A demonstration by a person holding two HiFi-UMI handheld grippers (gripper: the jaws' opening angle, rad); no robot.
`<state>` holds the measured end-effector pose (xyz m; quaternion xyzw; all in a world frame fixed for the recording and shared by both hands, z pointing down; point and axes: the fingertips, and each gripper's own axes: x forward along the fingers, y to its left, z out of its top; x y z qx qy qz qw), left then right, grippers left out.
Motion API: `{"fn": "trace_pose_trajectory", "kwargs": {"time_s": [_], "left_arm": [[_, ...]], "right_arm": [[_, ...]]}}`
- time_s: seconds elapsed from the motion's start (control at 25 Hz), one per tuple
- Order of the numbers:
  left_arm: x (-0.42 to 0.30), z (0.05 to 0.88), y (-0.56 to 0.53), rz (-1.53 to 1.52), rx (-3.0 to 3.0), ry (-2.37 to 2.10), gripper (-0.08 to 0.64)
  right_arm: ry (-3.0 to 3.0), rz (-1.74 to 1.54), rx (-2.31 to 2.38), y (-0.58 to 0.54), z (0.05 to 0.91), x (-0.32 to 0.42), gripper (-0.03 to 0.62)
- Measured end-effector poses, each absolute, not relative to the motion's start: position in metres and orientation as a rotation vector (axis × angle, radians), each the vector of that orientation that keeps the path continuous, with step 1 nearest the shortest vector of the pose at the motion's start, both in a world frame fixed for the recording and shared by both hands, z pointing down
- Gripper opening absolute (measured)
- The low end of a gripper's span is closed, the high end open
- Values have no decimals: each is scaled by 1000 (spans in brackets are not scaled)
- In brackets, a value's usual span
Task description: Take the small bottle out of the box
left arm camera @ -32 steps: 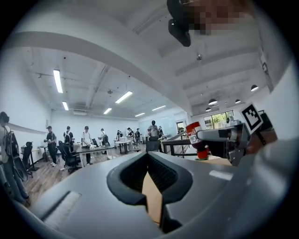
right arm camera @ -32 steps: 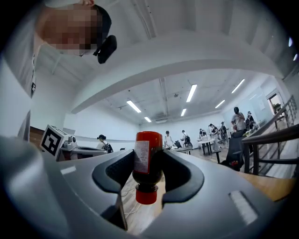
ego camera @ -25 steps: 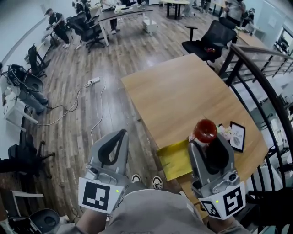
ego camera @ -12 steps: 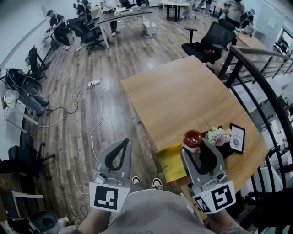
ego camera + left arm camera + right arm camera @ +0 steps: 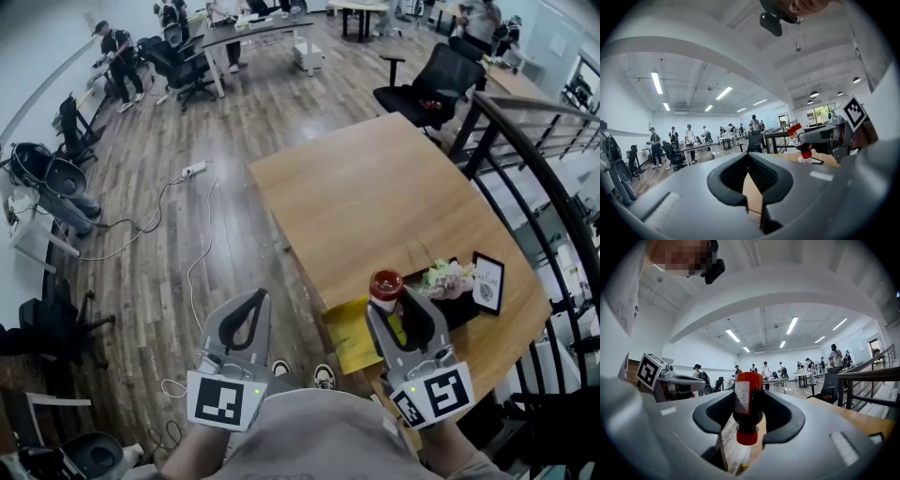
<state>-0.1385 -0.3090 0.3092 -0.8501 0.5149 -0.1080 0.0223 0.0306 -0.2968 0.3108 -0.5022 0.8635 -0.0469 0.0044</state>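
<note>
My right gripper (image 5: 393, 301) is shut on a small red bottle (image 5: 385, 286) and holds it in the air over the near edge of the wooden table (image 5: 366, 192). In the right gripper view the bottle (image 5: 748, 397) hangs between the jaws with its red cap pointing down and a pale label on its side. A yellow box (image 5: 352, 332) lies just below and left of the bottle, at the table's edge. My left gripper (image 5: 246, 310) is shut and empty, off the table over the floor; its jaws meet in the left gripper view (image 5: 749, 157).
A bunch of flowers (image 5: 445, 277) and a small framed card (image 5: 487, 280) lie on the table right of the bottle. A black railing (image 5: 525, 164) runs along the right. An office chair (image 5: 427, 86) stands at the table's far end. Cables (image 5: 178, 202) trail on the floor.
My right gripper has drawn the bottle left and nearer to me, off the flowers and over the yellow box. The left gripper has shifted slightly.
</note>
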Motion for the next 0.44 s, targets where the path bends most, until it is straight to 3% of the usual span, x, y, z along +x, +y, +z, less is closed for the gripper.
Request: {"fn": "trace_pose_trajectory", "kwargs": {"time_s": [0.44], "left_arm": [[-142,315,-310,-353,-2643,1606,1]], "right_arm": [[2736,-180,-1562,-298,320,27,201]]}}
